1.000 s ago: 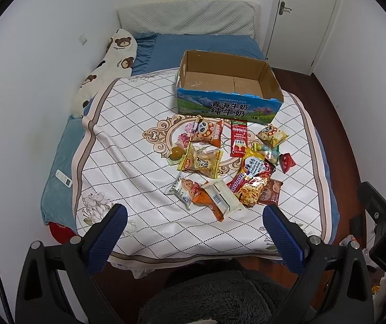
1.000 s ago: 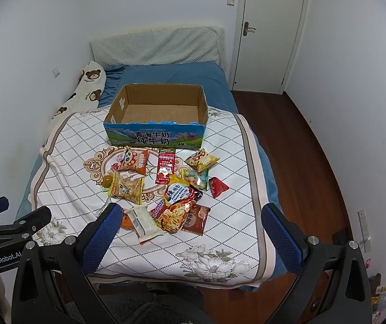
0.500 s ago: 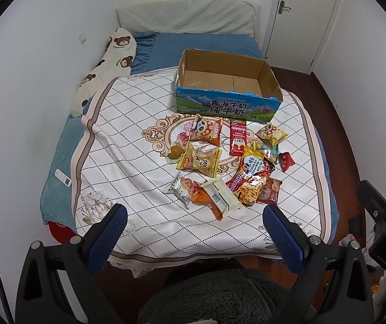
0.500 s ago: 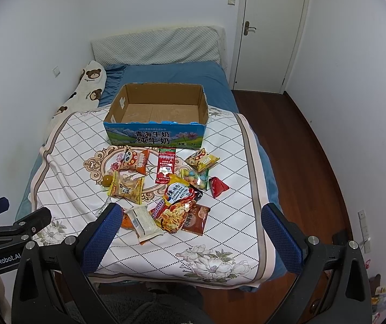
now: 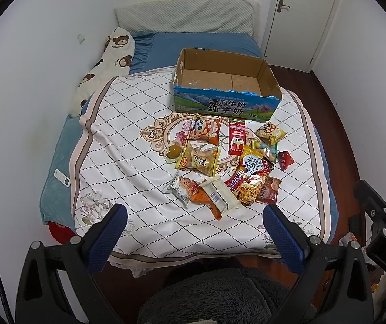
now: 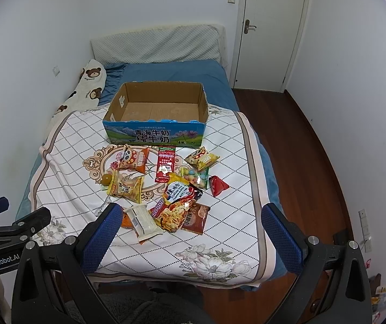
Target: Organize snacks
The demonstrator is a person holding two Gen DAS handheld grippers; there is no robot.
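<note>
While both jaws hang wide and empty, snacks (image 5: 220, 167) lie ahead; recommend lifting single packets into the box (image 5: 226, 86) beyond

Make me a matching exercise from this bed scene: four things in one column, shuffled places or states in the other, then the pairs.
Things:
1. cardboard box
2. red triangular packet
3. bear-print pillow
4. left tool

Places or states:
A. open, holding nothing
B. along the wall, beside the blue sheet
C. no snacks inside, beyond the snack pile
D. alone at the pile's door-side edge

Pairs: 1-C, 2-D, 3-B, 4-A
</note>
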